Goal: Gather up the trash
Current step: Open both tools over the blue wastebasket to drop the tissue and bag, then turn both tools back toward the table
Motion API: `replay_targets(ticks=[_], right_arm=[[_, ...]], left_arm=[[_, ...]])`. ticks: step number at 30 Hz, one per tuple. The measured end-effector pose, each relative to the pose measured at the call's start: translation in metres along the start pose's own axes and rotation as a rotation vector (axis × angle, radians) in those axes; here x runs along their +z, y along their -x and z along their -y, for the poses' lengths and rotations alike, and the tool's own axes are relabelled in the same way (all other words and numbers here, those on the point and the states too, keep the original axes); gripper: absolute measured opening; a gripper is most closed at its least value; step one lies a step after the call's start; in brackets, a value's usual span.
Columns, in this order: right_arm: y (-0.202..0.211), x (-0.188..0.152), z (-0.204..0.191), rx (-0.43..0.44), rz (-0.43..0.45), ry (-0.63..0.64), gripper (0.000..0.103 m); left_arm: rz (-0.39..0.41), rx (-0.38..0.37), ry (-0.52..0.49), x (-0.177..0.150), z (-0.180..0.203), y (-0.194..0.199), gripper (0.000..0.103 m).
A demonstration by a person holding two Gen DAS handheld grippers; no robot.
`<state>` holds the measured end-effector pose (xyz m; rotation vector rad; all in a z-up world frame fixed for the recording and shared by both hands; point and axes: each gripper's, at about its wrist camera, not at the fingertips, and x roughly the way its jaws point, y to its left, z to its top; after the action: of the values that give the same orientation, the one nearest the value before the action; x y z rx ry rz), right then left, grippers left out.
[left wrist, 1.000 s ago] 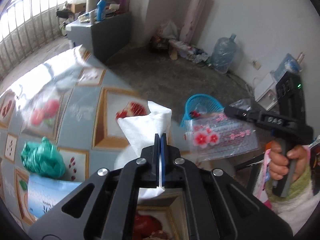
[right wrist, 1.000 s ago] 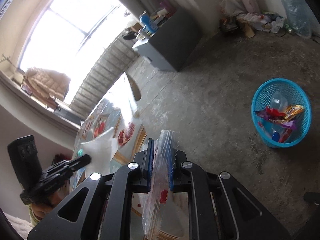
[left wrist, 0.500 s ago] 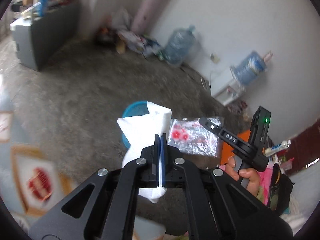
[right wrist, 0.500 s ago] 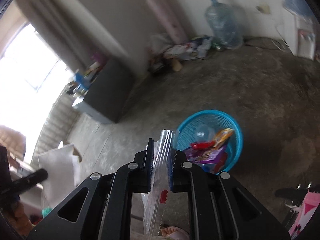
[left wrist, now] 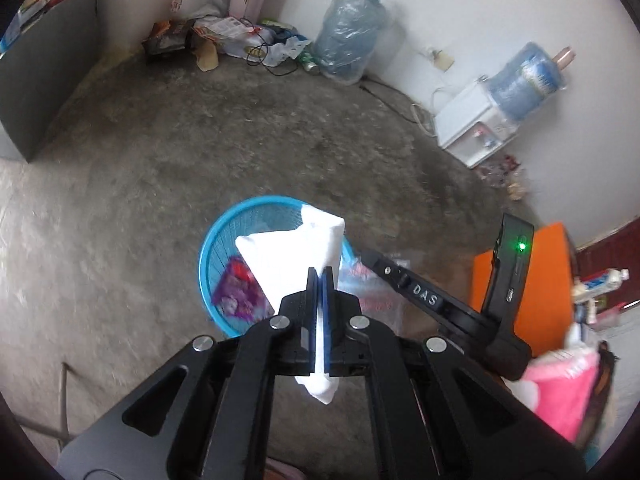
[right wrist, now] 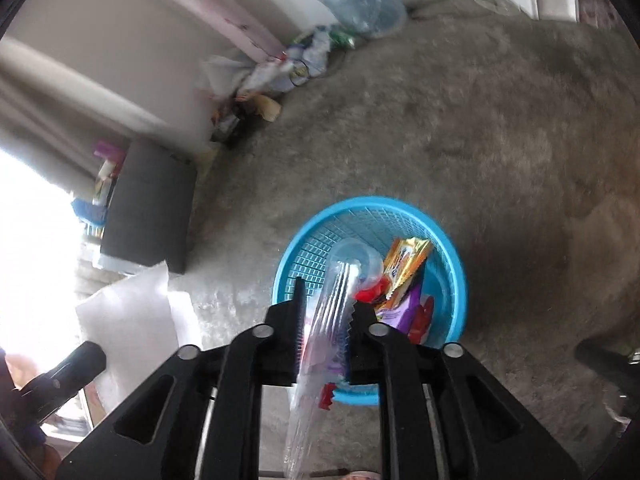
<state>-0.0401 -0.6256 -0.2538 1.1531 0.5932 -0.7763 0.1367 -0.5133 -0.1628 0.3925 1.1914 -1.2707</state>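
Observation:
My left gripper (left wrist: pixel 319 280) is shut on a white tissue (left wrist: pixel 296 256) and holds it above the blue mesh basket (left wrist: pixel 208 264) on the floor. My right gripper (right wrist: pixel 325 300) has its jaws apart around a clear plastic bag with red flower print (right wrist: pixel 320 344), which still hangs between them over the basket's (right wrist: pixel 452 256) near rim. The basket holds wrappers, a purple packet (left wrist: pixel 236 296) and a clear cup (right wrist: pixel 356 256). The right gripper and its bag also show in the left wrist view (left wrist: pixel 370 262). The tissue shows at the left of the right wrist view (right wrist: pixel 132 312).
Bare concrete floor surrounds the basket. A grey cabinet (right wrist: pixel 148 208) stands by the window. Clutter (left wrist: pixel 224 36) and a water jug (left wrist: pixel 348 36) lie along the far wall, with a water dispenser (left wrist: pixel 480 120) beside them. An orange stool (left wrist: pixel 532 280) stands at the right.
Both grippers swung from the patterned table to above the blue basket. The right gripper's jaws have parted around the plastic bag. The left stays shut on the tissue.

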Motion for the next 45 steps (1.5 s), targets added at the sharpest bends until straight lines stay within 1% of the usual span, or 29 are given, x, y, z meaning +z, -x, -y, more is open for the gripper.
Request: replay_targets(ticks=[1, 2, 3, 4, 5, 7, 10, 13, 17, 19, 22, 25, 26, 28, 30, 31, 33, 34, 36, 39, 41, 45], right_arm=[[-0.013, 0.003, 0.007, -0.004, -0.028, -0.018, 0.042], [-0.024, 0.003, 0.014, -0.021, -0.045, -0.043, 0.053], [-0.03, 0.003, 0.019, -0.017, -0.052, -0.065, 0.055], [-0.039, 0.003, 0.025, -0.009, -0.072, -0.085, 0.055], [-0.045, 0.002, 0.029, -0.024, -0.093, -0.103, 0.055], [-0.048, 0.002, 0.035, -0.044, -0.097, -0.123, 0.059], [-0.041, 0.002, 0.039, -0.044, -0.065, -0.126, 0.061], [-0.026, 0.003, 0.038, -0.037, -0.037, -0.119, 0.062], [0.0, -0.001, 0.028, -0.019, 0.004, -0.096, 0.062], [0.017, -0.005, 0.016, -0.006, 0.028, -0.063, 0.062], [0.047, -0.018, -0.014, 0.006, 0.07, 0.028, 0.062], [0.077, -0.033, -0.048, 0.012, 0.105, 0.128, 0.068], [0.087, -0.039, -0.058, 0.019, 0.119, 0.159, 0.072], [0.109, -0.053, -0.081, 0.02, 0.148, 0.234, 0.077], [0.131, -0.069, -0.105, 0.023, 0.173, 0.325, 0.083], [0.143, -0.08, -0.12, 0.017, 0.192, 0.385, 0.084], [0.16, -0.096, -0.141, 0.008, 0.222, 0.467, 0.089], [0.169, -0.105, -0.153, 0.008, 0.235, 0.513, 0.09], [0.185, -0.124, -0.175, 0.007, 0.259, 0.596, 0.094], [0.202, -0.145, -0.201, 0.019, 0.278, 0.678, 0.096], [0.214, -0.162, -0.22, 0.029, 0.294, 0.736, 0.096], [0.234, -0.194, -0.256, 0.062, 0.323, 0.837, 0.096]], left_arm=[[-0.013, 0.011, 0.0, 0.005, -0.001, -0.013, 0.007], [-0.02, 0.023, 0.005, 0.007, -0.004, -0.023, 0.015], [-0.017, 0.021, 0.011, 0.011, -0.005, -0.03, 0.021], [-0.02, 0.019, 0.015, 0.013, -0.005, -0.036, 0.025], [-0.027, 0.02, 0.014, 0.013, -0.006, -0.038, 0.029], [-0.038, 0.021, 0.009, 0.013, -0.004, -0.041, 0.03], [-0.031, 0.006, 0.009, 0.011, -0.004, -0.031, 0.03], [-0.002, 0.009, -0.007, 0.008, -0.003, -0.014, 0.03], [0.031, 0.017, -0.017, 0.006, 0.001, 0.015, 0.03], [0.058, 0.018, -0.03, 0.003, 0.005, 0.039, 0.03], [0.132, 0.027, -0.048, -0.003, 0.011, 0.082, 0.036], [0.205, 0.036, -0.064, -0.013, 0.013, 0.126, 0.04], [0.233, 0.049, -0.068, -0.02, 0.013, 0.145, 0.041], [0.285, 0.067, -0.07, -0.032, 0.011, 0.178, 0.046], [0.341, 0.114, -0.067, -0.05, 0.006, 0.214, 0.054], [0.376, 0.138, -0.066, -0.062, 0.003, 0.235, 0.056], [0.429, 0.177, -0.056, -0.081, -0.003, 0.267, 0.064], [0.457, 0.206, -0.042, -0.093, -0.006, 0.284, 0.066], [0.498, 0.244, -0.017, -0.112, -0.012, 0.31, 0.073], [0.571, 0.311, 0.029, -0.146, -0.02, 0.349, 0.08], [0.619, 0.355, 0.058, -0.173, -0.027, 0.375, 0.083], [0.689, 0.444, 0.109, -0.22, -0.041, 0.415, 0.086]])
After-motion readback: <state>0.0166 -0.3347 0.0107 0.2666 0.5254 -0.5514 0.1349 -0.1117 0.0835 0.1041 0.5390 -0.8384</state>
